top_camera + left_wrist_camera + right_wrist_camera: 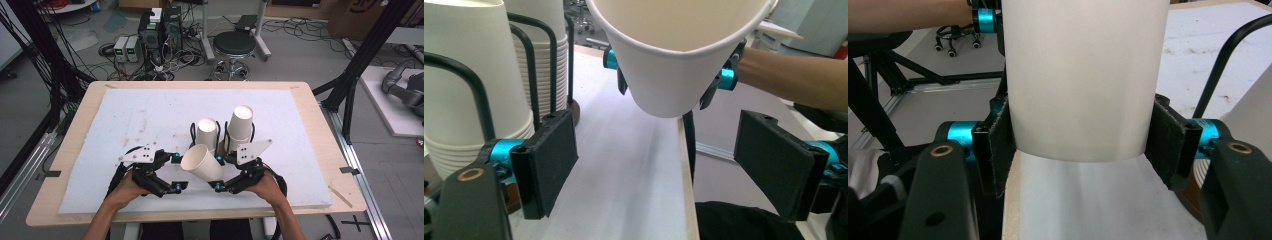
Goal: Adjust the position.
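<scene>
Work in hand: a single paper cup, taken from the two stacks of cups held in black wire racks, is held tilted above the near part of the white mat.
Right gripper: clamped on the cup near its base; in the right gripper view both black pads press on the cup wall.
Left gripper: jaws apart and empty, standing just beside the cup's open mouth; nothing lies between the pads.
Done, by judgement: one cup appears separated from the stacks and lifted free.
Left, by judgement: the cup is neither set down nor passed over; the left jaws have no hold on it.
Cup: thin white paper, tapered cone shape, rolled rim, smooth matte wall.
Stacks: nested upside-down cups with ribbed bands of rims at the bottom.
Mat: soft-looking white sheet with faint marks, on a pale wooden table.
Pads: flat, black, rough-textured rectangles on cyan fittings.
</scene>
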Demonstrator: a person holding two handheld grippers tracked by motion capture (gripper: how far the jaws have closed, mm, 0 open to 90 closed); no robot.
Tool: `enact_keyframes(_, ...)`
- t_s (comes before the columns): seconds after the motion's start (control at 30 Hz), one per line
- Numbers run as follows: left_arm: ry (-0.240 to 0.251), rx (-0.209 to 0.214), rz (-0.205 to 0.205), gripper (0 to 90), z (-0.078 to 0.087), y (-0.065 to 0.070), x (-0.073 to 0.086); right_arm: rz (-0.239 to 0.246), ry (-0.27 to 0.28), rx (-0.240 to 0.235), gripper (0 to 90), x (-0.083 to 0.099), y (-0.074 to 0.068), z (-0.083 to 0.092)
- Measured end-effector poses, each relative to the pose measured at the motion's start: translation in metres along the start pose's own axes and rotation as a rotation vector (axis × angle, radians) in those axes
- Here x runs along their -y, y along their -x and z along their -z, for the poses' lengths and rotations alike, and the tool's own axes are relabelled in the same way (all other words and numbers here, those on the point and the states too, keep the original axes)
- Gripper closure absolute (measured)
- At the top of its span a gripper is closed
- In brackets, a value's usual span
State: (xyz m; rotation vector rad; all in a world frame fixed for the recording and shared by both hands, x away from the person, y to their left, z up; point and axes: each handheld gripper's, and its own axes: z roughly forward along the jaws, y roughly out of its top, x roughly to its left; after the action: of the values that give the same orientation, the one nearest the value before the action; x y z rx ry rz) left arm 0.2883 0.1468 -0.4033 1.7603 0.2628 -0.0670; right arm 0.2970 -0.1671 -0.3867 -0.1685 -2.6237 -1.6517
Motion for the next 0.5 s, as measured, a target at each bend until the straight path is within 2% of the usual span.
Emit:
enact_keyframes(0.2,0.042,0.019,0.004,17.9,-0.001,0.001,-0.004,0.000,0.004,-0.006,36.3,0.002,0.000,-0.003)
enact_keyframes(0.37,0.051,0.038,-0.005,17.9,-0.007,0.003,-0.009,-0.012,0.016,-0.010,36.3,0.004,0.000,-0.006)
enact_keyframes(0.5,0.081,0.056,-0.001,16.6,-0.012,0.002,-0.012,-0.011,0.019,-0.018,36.3,0.005,0.000,-0.009)
